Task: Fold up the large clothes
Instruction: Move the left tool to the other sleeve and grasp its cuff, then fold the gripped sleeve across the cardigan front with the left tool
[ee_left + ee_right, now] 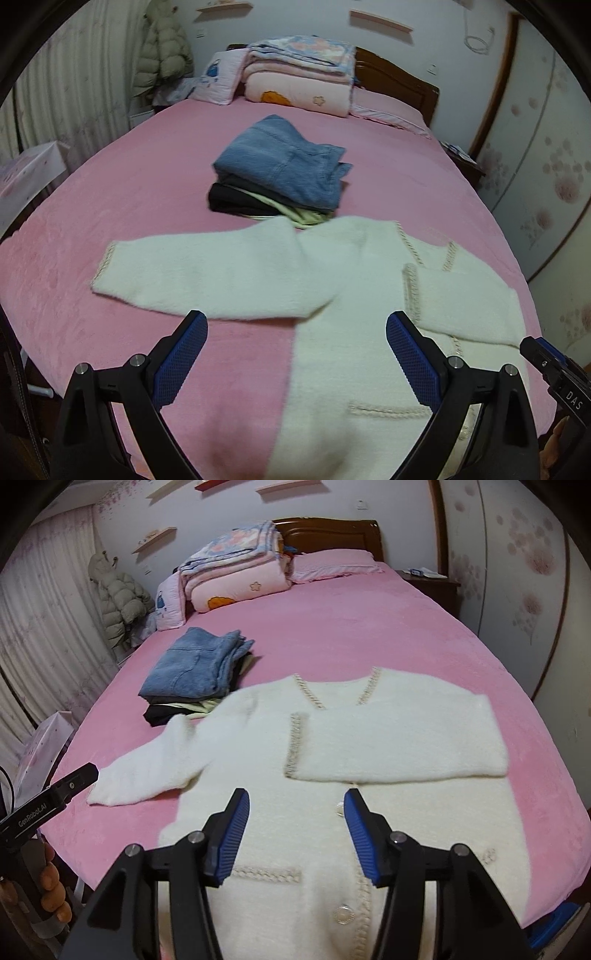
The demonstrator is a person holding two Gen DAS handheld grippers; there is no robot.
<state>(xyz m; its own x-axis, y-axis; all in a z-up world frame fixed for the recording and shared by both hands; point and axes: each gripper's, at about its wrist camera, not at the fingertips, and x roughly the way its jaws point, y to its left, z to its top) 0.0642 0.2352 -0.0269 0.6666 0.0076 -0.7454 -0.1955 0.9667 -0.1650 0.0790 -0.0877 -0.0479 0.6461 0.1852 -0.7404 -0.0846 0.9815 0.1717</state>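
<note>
The left tool [296, 363] hangs above the bed [147, 184] with its blue pads spread wide and nothing between them; the right tool [295, 834] stands partly spread, likewise empty, touching no cloth; below both lies the white cardigan [369, 738], flat on the pink cover, its left sleeve [192, 275] stretched outward, its right sleeve [399, 742] folded across the chest; just beyond the collar sits a stack of folded clothes topped by blue jeans [284, 162]; farther off, folded quilts [299, 74] rest against the headboard; nothing stands between tools and cardigan.
</note>
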